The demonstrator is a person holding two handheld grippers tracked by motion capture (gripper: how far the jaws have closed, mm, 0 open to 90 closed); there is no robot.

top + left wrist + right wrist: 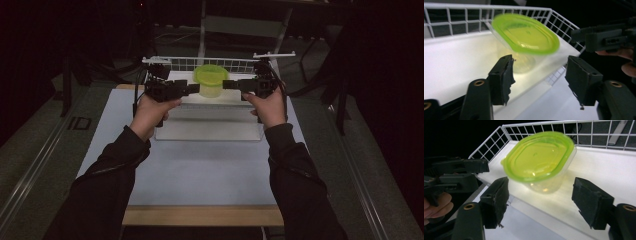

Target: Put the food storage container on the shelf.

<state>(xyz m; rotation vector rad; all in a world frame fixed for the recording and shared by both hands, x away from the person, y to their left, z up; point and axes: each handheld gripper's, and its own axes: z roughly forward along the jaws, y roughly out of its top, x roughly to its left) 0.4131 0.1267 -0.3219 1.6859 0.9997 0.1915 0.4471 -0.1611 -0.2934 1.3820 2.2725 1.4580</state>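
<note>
A clear plastic tub with a lime-green lid sits tilted on a white shelf in front of a wire rack. In the left gripper view the tub is blurred and leans over. In the right gripper view the tub tips toward the camera. My left gripper is level at its left side and my right gripper at its right side, both pointing inward. The left gripper and the right gripper both stand open, with the tub just beyond their pads and nothing pressed between them.
A white wire rack fences the back and sides of the shelf. A clear box stands under the shelf on a white mat, with a wooden table edge at the front. The surroundings are dark.
</note>
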